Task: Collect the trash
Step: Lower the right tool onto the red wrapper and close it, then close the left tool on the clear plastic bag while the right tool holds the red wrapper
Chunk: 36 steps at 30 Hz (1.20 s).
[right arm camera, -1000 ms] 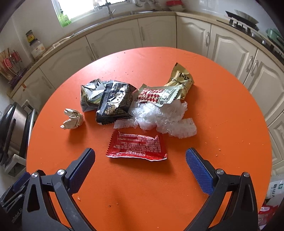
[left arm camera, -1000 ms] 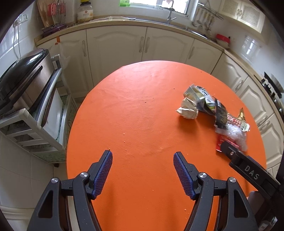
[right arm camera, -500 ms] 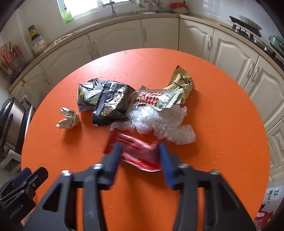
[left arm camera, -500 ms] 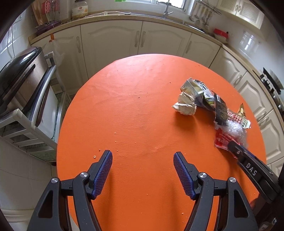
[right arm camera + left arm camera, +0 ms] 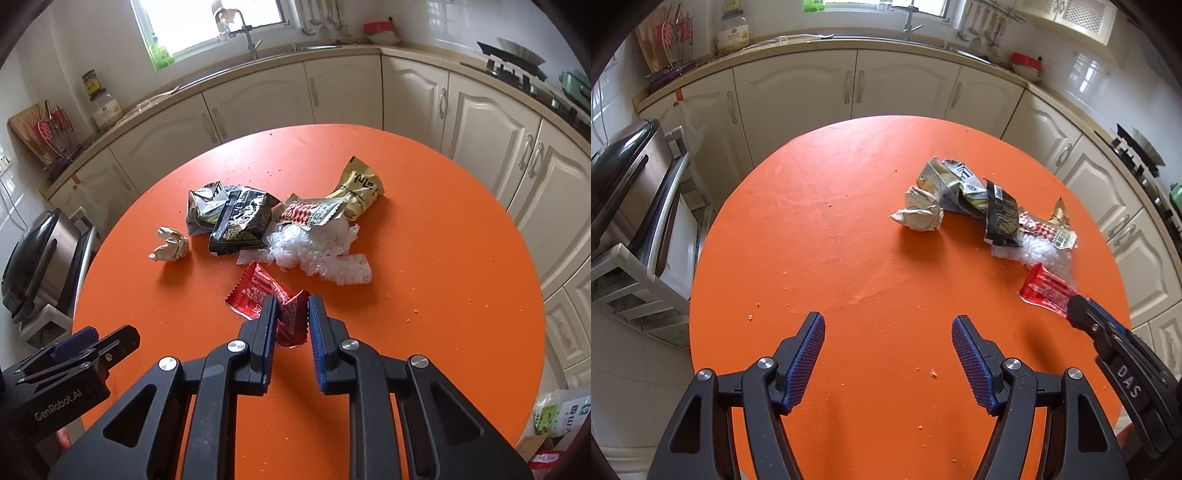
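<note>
Trash lies on the round orange table (image 5: pixel 424 280). My right gripper (image 5: pixel 291 314) is shut on a red snack wrapper (image 5: pixel 258 291) and holds it lifted off the table; the wrapper also shows in the left wrist view (image 5: pixel 1047 291). Behind it lie crumpled clear plastic (image 5: pixel 317 247), a black packet (image 5: pixel 240 221), a red-checked sachet (image 5: pixel 310 212), a gold packet (image 5: pixel 360 190), a grey-green packet (image 5: pixel 203 205) and a crumpled paper ball (image 5: pixel 170 245). My left gripper (image 5: pixel 888 349) is open and empty over the table's near left part (image 5: pixel 812 221).
Cream kitchen cabinets (image 5: pixel 332 96) ring the table. A steel appliance on a rack (image 5: pixel 624 192) stands close to the table's left edge. A stove (image 5: pixel 517 62) is at the right. Bags (image 5: pixel 557 410) lie on the floor at lower right. Crumbs dot the tabletop.
My right gripper moved forward, closed on the red wrapper and lifted it, crumpling it. My left gripper pulled back a little and stayed open.
</note>
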Available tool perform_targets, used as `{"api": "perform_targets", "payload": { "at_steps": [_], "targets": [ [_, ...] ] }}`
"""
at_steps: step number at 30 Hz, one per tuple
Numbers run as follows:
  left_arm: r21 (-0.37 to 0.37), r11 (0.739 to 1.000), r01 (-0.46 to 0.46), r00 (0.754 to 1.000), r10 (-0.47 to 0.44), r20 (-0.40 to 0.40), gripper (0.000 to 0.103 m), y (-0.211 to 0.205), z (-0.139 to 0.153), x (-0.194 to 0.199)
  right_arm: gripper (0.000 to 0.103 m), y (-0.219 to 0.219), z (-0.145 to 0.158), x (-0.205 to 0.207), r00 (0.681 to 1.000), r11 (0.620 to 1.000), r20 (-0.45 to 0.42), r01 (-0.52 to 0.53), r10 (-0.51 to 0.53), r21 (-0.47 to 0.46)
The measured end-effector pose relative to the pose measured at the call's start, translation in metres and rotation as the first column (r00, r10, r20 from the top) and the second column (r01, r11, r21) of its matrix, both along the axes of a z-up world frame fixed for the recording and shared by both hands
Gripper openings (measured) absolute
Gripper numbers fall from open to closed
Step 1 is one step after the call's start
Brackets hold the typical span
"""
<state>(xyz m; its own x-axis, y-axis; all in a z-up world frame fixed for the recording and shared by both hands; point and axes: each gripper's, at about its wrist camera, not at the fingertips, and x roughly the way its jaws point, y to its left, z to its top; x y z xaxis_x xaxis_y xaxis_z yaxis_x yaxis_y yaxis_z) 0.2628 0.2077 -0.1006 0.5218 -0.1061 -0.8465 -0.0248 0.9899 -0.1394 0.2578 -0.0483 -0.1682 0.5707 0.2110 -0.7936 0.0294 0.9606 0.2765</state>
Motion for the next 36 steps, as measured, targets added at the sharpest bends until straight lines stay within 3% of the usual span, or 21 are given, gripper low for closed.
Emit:
{"api": "perform_targets", "payload": {
  "at_steps": [6, 13, 17, 19, 23, 26, 28, 29, 30, 32, 36],
  "targets": [
    [0.003, 1.000, 0.017, 1.000, -0.017, -0.017, 0.067, -0.023, 0.009, 0.005, 0.016, -0.033, 0.017, -0.016, 0.996, 0.997, 0.048, 0.074, -0.074, 0.012],
    [-0.024, 0.991, 0.128, 0.990, -0.129, -0.050, 0.067, -0.073, 0.022, 0.031, 0.016, -0.084, 0.027, -0.023, 0.979, 0.983, 0.089, 0.178, -0.181, 0.037],
    [-0.059, 0.984, 0.170, 0.976, -0.177, -0.130, 0.067, -0.109, 0.017, 0.057, 0.016, -0.110, 0.023, -0.020, 0.974, 0.978, 0.093, 0.199, -0.204, 0.061],
    [-0.066, 0.985, 0.161, 0.975, -0.170, -0.147, 0.067, -0.124, 0.014, 0.068, 0.016, -0.123, 0.015, -0.015, 0.974, 0.976, 0.082, 0.208, -0.213, 0.068],
    [-0.002, 0.994, 0.105, 0.986, -0.104, -0.131, 0.067, -0.146, 0.012, 0.092, 0.016, -0.145, -0.005, -0.001, 0.976, 0.974, 0.046, 0.208, -0.213, 0.088],
    [-0.013, 0.999, 0.047, 0.981, -0.049, -0.187, 0.067, -0.153, -0.005, 0.114, 0.016, -0.153, -0.015, 0.007, 0.979, 0.974, 0.033, 0.194, -0.199, 0.118],
    [-0.025, 0.999, 0.024, 0.972, -0.029, -0.233, 0.062, -0.155, -0.017, 0.124, 0.016, -0.157, -0.019, 0.011, 0.982, 0.975, 0.031, 0.181, -0.186, 0.128],
    [-0.025, 0.999, 0.024, 0.966, -0.029, -0.256, 0.048, -0.157, -0.023, 0.127, 0.016, -0.158, -0.021, 0.012, 0.984, 0.976, 0.028, 0.173, -0.178, 0.134],
    [-0.011, 0.999, 0.033, 0.965, -0.034, -0.260, 0.046, -0.160, -0.026, 0.128, 0.016, -0.159, -0.023, 0.014, 0.985, 0.976, 0.023, 0.168, -0.172, 0.140],
    [0.041, 0.997, 0.072, 0.971, -0.060, -0.233, 0.027, -0.166, -0.024, 0.127, 0.016, -0.162, -0.027, 0.016, 0.986, 0.976, 0.014, 0.163, -0.167, 0.148],
    [0.006, 0.994, 0.107, 0.962, -0.102, -0.254, 0.021, -0.161, -0.023, 0.121, 0.016, -0.164, -0.030, 0.013, 0.987, 0.973, 0.004, 0.160, -0.163, 0.165]
  ]
}}
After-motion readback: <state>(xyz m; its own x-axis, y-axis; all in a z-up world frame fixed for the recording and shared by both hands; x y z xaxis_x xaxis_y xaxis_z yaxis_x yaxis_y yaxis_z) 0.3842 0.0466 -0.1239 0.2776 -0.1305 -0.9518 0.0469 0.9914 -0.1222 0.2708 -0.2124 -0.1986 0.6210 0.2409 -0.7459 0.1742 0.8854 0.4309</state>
